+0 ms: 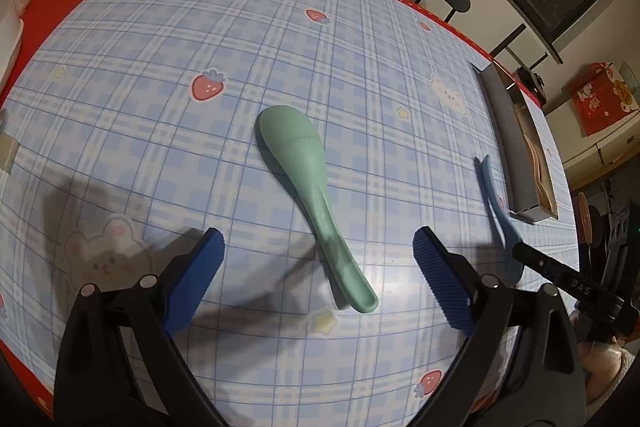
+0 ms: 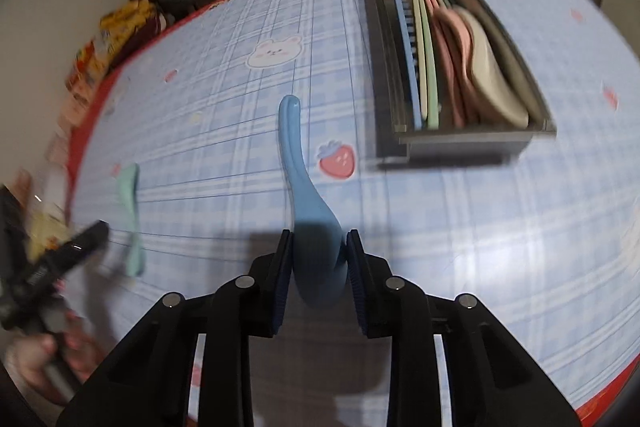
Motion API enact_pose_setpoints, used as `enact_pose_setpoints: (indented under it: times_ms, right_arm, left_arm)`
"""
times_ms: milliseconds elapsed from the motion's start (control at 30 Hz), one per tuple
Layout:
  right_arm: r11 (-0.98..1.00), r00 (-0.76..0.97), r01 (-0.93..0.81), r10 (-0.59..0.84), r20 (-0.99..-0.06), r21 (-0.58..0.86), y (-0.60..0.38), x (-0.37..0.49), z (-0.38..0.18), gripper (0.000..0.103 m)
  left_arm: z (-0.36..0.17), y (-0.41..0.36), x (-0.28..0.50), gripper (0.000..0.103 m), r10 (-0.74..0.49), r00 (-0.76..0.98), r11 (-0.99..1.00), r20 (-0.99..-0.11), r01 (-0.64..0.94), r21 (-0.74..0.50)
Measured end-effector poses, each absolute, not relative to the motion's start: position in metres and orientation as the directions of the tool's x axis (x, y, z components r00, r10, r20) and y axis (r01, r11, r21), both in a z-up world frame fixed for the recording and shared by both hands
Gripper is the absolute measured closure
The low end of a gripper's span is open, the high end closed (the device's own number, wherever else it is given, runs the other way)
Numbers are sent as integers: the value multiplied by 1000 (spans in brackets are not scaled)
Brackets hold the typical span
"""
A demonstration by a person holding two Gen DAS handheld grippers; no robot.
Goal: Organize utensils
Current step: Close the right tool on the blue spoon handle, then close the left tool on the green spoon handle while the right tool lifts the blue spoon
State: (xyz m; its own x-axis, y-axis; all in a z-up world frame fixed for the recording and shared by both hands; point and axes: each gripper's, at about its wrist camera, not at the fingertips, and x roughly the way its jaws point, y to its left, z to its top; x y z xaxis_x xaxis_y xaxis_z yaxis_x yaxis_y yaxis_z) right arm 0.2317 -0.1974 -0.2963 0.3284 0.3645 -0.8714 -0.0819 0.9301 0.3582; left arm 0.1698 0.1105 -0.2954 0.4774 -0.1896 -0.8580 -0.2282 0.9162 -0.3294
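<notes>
In the left wrist view, one spoon (image 1: 312, 195) lies on the table (image 1: 160, 107), bowl at 11 o'clock, handle at 5 o'clock. At 3 o'clock a second spoon (image 1: 498, 211) lies just beside the tray (image 1: 504, 135). More utensils (image 2: 460, 63) lie in the tray.

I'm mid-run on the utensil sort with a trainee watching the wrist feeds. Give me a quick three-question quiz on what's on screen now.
1. True or false: the right gripper is shut on the blue spoon.
2. Which utensil lies on the tablecloth in front of the open left gripper? A) a pink spoon B) the green spoon C) a fork
3. Fill in: the utensils already sorted lie in the metal ____.

Key:
1. True; its pads clamp the bowl end, handle pointing away.
2. B; it lies flat, untouched by either finger.
3. Tray; it holds blue, green, pink and beige pieces.
</notes>
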Motion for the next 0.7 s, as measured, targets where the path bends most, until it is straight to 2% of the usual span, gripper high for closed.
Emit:
enact_pose_setpoints:
  times_ms: [133, 167, 233, 700]
  right_arm:
    - [910, 335, -12, 395, -856, 415, -211, 230, -296, 81]
    - [907, 335, -1, 398, -854, 422, -213, 230, -296, 88]
    - [898, 327, 31, 406, -853, 440, -220, 230, -299, 95]
    - [913, 314, -22, 394, -864, 408, -216, 229, -303, 95]
  left_arm:
    - [-296, 108, 170, 18, -203, 473, 918, -857, -212, -334]
    - [-296, 108, 171, 20, -207, 471, 918, -858, -209, -336]
    - [-298, 108, 172, 26, -216, 465, 916, -859, -208, -343]
    - [-307, 133, 194, 39, -208, 479, 876, -853, -296, -380]
